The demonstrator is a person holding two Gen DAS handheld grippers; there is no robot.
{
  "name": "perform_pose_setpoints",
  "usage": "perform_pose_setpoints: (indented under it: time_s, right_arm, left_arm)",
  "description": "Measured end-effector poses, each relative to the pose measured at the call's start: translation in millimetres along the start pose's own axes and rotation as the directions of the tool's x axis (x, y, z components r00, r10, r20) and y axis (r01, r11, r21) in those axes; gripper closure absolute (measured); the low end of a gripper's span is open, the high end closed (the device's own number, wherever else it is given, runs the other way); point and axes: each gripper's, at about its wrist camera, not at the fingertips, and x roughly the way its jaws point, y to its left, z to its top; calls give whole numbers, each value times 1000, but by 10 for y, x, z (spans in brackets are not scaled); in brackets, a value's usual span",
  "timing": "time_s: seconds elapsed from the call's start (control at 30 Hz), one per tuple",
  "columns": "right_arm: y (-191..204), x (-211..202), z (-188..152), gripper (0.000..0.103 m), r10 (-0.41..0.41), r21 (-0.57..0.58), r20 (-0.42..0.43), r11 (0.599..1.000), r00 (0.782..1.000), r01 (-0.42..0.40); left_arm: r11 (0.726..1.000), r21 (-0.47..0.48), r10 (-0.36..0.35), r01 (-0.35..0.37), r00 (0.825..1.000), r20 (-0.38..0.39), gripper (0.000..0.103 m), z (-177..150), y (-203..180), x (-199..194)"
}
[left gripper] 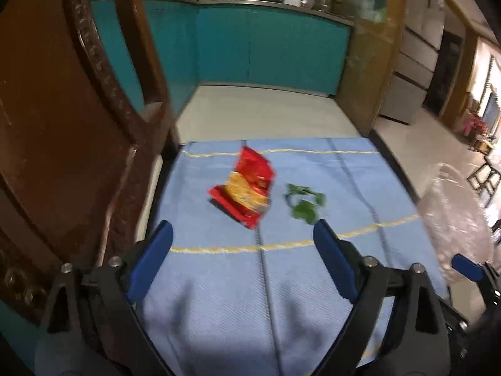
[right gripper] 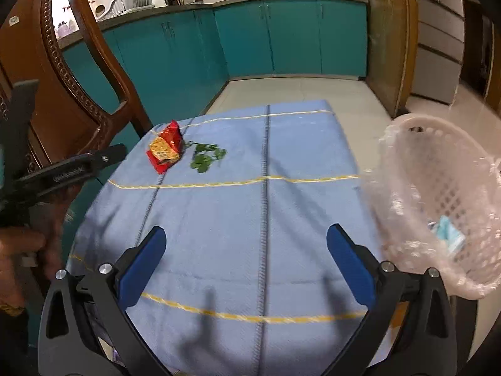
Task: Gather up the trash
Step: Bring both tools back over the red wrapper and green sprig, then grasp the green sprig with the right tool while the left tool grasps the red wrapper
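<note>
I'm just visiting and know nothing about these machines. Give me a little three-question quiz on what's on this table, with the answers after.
1. True or false: the red snack wrapper is already in the pink basket.
2. What lies just beside the wrapper on the blue cloth?
3. The right claw is: A) holding the wrapper, B) open and empty, C) inside the basket.

Key:
1. False; it lies on the cloth.
2. Green leaves.
3. B.
</note>
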Motion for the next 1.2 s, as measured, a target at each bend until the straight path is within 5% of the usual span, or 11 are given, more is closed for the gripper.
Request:
perform_pose_setpoints:
  time_s: [0.1,0.23,0.53,0.73,0.87,1.07,1.2]
  right_arm:
    - [71,227,113,3,10,-29,0,1000,1000,-10]
    - [85,785,443,5,36,4,-65,999,997,-36]
    - [320,1677,866,43,-12,-132,-134,991,991,-6]
    - [537,1732,874,67,-26,-224,-138,975,990,-5]
    - [609,1700,855,98,-6,-223,-144,974,990,-27]
    - [528,1408,834,98,53,-168,-94,983,994,-68]
    - [295,760,812,98,58,-142,18,988,998,-55]
  left_arm:
    - [1000,-28,-6,5,999,-34,20,20,92,48]
    - [992,-98,-78,79,997,12,18,-37,119,-187]
    - [990,-73,-117,118,993,28,16,-150,124,-357]
    - [986,-96,-138,138,990,16,15,-124,125,-261]
    - [985,-104,-134,135,991,19,15,-113,141,-258]
    - [987,-96,-126,127,992,15,15,-137,131,-252]
    - [991,-68,-118,118,993,8,14,-154,56,-156]
